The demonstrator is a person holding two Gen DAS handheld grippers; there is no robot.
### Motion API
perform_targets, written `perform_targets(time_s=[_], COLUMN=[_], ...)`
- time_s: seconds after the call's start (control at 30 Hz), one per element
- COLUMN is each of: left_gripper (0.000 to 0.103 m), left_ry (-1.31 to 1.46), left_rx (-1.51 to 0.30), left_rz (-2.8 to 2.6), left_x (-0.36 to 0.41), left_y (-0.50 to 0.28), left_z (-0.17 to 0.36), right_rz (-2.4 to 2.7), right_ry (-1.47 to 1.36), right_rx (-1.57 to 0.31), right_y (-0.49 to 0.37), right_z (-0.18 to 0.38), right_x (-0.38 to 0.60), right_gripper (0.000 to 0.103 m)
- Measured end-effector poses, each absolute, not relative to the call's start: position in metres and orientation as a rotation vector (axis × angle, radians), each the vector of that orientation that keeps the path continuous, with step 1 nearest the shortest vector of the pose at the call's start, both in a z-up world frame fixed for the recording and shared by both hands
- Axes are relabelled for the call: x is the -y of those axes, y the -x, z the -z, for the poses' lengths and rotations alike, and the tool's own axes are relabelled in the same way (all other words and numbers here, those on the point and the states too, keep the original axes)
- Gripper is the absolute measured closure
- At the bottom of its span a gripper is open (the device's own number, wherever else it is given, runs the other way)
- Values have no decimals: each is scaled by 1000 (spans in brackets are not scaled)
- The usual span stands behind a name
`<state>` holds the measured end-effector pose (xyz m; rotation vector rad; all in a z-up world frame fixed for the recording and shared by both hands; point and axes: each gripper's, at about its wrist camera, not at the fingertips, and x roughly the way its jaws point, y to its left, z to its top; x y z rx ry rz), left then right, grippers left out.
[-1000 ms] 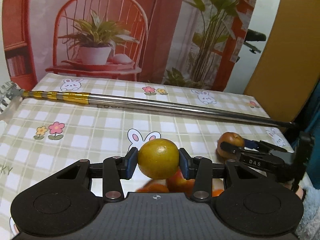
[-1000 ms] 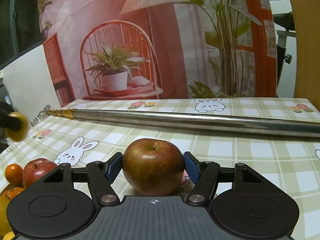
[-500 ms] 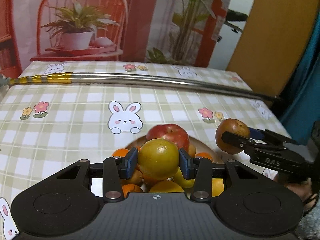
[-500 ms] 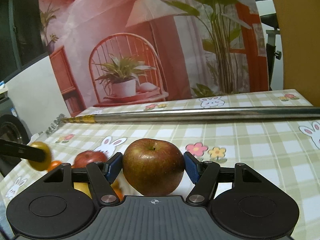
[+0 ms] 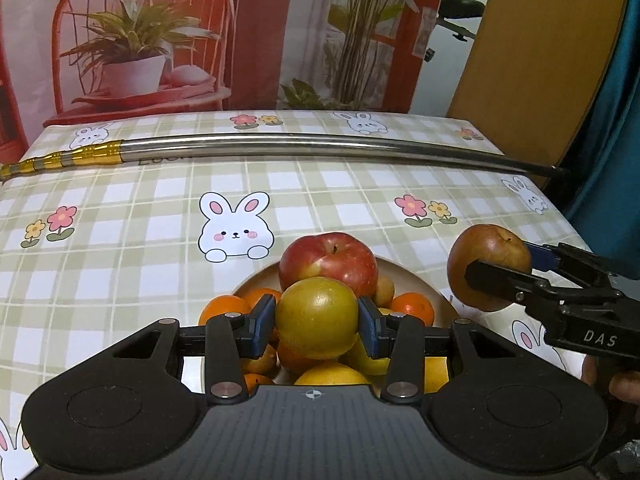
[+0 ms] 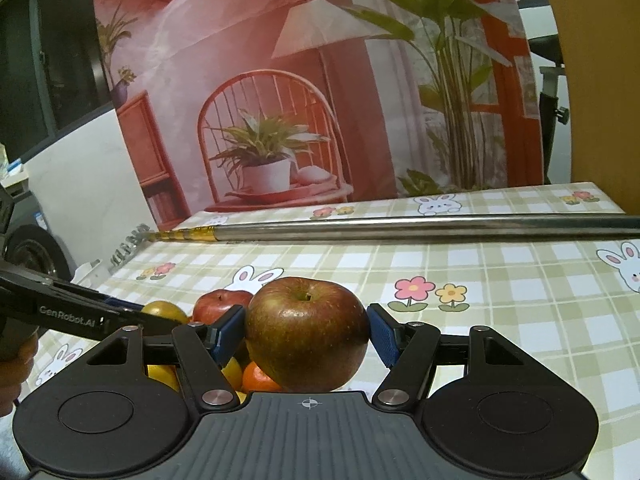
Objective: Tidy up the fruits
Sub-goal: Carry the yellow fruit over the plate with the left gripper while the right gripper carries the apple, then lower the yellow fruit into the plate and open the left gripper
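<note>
We see bright, even indoor light on checked tablecloth, shadows soft and short. Glare streak along steel pole; small highlights on yellow-green fruit and on dark red apple. Strong fisheye bend at edges: pole bows, corners go black. Focus sharp across both views; left edge of right wrist view dim.

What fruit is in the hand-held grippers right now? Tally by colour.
Dark red apple: 1, in the right hand-held gripper
Yellow-green fruit: 1, in the left hand-held gripper
Total: 2
</note>
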<state>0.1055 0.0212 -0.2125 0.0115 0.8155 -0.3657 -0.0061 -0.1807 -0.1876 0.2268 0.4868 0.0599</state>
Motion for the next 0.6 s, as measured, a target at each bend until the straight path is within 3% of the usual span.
perform_targets(time_s=[0.17, 0.43, 0.6], left_gripper=[48, 47, 41], left_ry=[29, 74, 91], left_rx=[-825, -803, -780], left_rz=[375, 358, 329], left_x=[-26, -36, -44], left_y=[-103, -90, -74], left_z=[212, 204, 196], right_rz=[-65, -87, -112], right_ry=[-219, -196, -180], right_rx=[-499, -496, -498], right_y=[6, 10, 13], right_z=[187, 181, 176], right_x=[175, 162, 152], right_gripper=[41, 41, 41])
